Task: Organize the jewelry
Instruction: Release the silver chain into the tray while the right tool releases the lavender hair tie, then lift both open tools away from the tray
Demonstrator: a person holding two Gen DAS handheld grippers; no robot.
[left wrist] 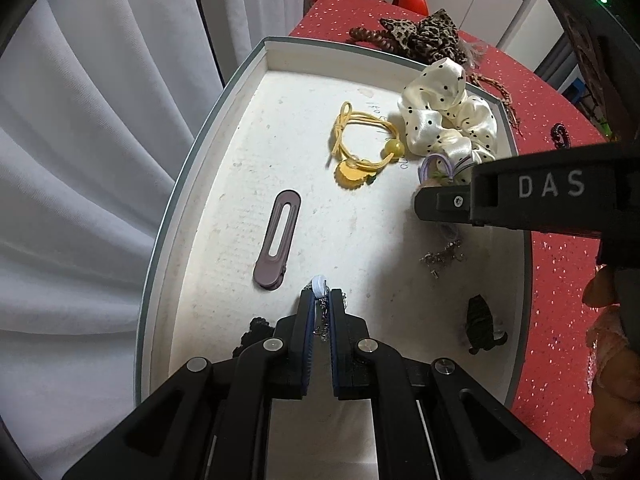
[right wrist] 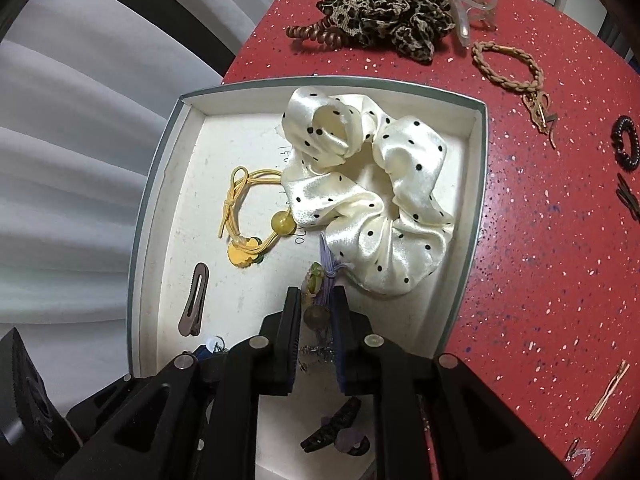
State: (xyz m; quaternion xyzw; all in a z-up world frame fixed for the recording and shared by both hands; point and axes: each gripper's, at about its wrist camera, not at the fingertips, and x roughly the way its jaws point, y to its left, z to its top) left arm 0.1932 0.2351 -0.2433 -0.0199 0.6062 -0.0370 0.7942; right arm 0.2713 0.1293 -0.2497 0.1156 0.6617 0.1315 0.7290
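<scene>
Braided hair tie [right wrist: 506,65] on red table [right wrist: 540,240], right-wrist view only

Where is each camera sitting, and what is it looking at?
Left wrist camera: rides the left gripper, looking down into the white box; its fingers pinch a small chain earring; the right gripper pokes in.
Right wrist camera: rides the right gripper, facing the box's far end; its fingers pinch a purple hair tie.
Both see the yellow hair tie and dotted scrunchie.
</scene>
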